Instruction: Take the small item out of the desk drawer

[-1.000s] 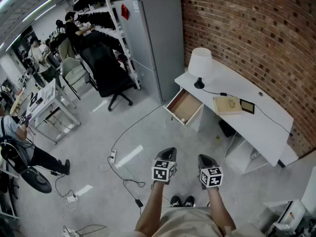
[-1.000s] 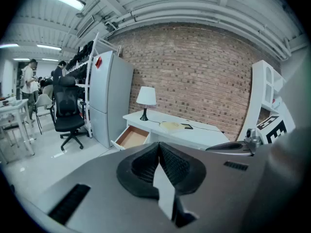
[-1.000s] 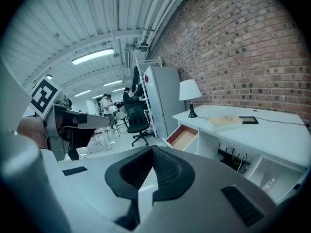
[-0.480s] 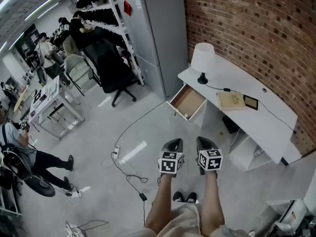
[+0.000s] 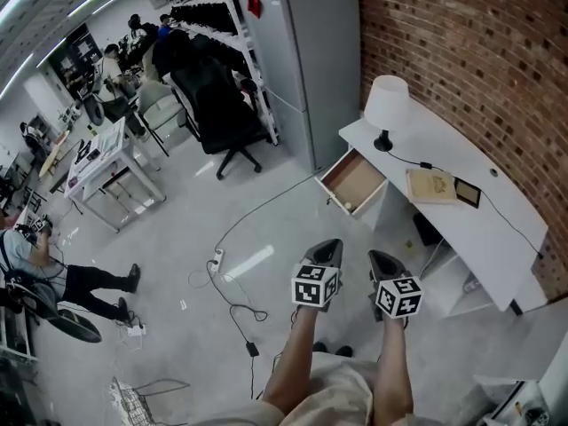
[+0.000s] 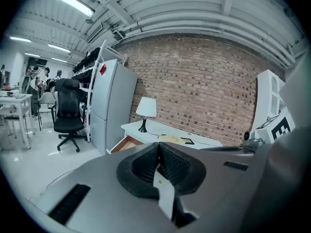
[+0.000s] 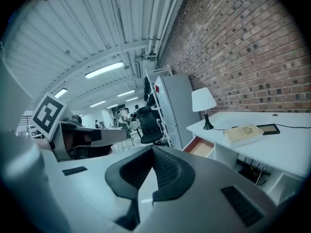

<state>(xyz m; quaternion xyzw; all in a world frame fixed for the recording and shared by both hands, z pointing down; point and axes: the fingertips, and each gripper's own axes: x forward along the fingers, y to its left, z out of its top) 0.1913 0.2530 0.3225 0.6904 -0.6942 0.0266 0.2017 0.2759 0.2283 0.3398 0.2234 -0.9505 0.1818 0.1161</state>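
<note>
The small item (image 5: pixel 348 207), a pale speck, lies inside the open drawer (image 5: pixel 359 177), close to its front panel. The drawer juts out of the left end of the white desk (image 5: pixel 435 149), which stands along the brick wall (image 5: pixel 470 51) and carries a lamp (image 5: pixel 388 105), a book (image 5: pixel 432 185) and a dark tablet (image 5: pixel 468 193). A grey fridge (image 5: pixel 311 60) stands just left of the desk. Well apart from the drawer, near the person, the left gripper (image 5: pixel 327 254) and the right gripper (image 5: pixel 383 264) hang side by side, each with jaws pressed together on nothing.
</note>
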